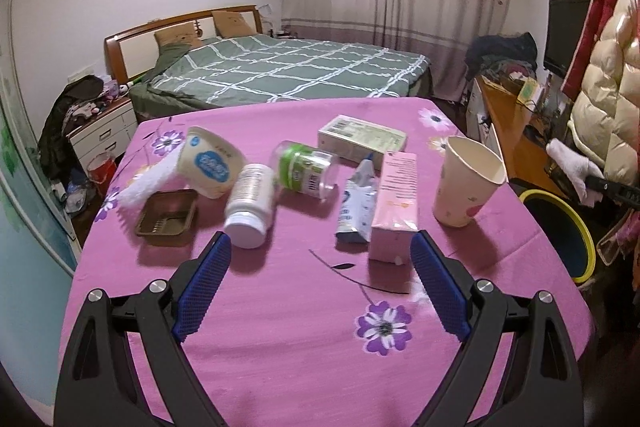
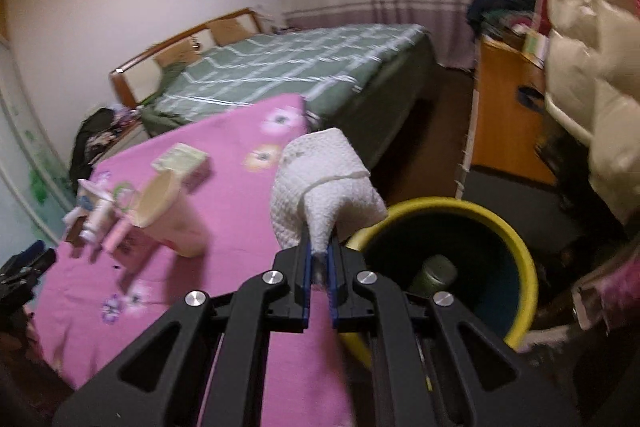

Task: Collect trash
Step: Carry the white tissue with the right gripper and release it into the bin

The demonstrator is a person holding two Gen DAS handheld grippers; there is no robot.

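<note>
the right gripper (image 2: pixel 319 247) has its jaws clenched on a crumpled white paper towel (image 2: pixel 320 187), which sticks up and forward from between the blue pads, held off the right edge of the table (image 2: pixel 224 163) and just beside the near rim of the yellow-rimmed bin (image 2: pixel 516 255); a dark green bottle (image 2: pixel 434 273) already lies inside the bin. the left gripper (image 1: pixel 320 247) hangs over the near part of the table with its jaws released wide and nothing between them, the blue pads (image 1: pixel 204 287) well apart. ahead of it on the pink flowered cloth the rest of the trash lies scattered: a white pill bottle (image 1: pixel 250 207) on its side just past the left pad, a brown plastic tray (image 1: pixel 166 213) toward the left edge, a white paper tub (image 1: pixel 210 163) tipped over with a second white tissue (image 1: pixel 148 183) beside it, a clear jar with a green label (image 1: pixel 306 165) lying near the middle, a blue and white pouch (image 1: pixel 356 207) touching a pink carton (image 1: pixel 394 203) that reaches close to the right pad, a pale green box (image 1: pixel 362 137) toward the far edge, and a paper cup (image 1: pixel 466 183) standing upright near the right edge. a white-gloved hand (image 1: pixel 576 171) shows beyond that edge in the left wrist view (above the bin). the right wrist view is blurred, so the table items there are hard to tell apart.
</note>
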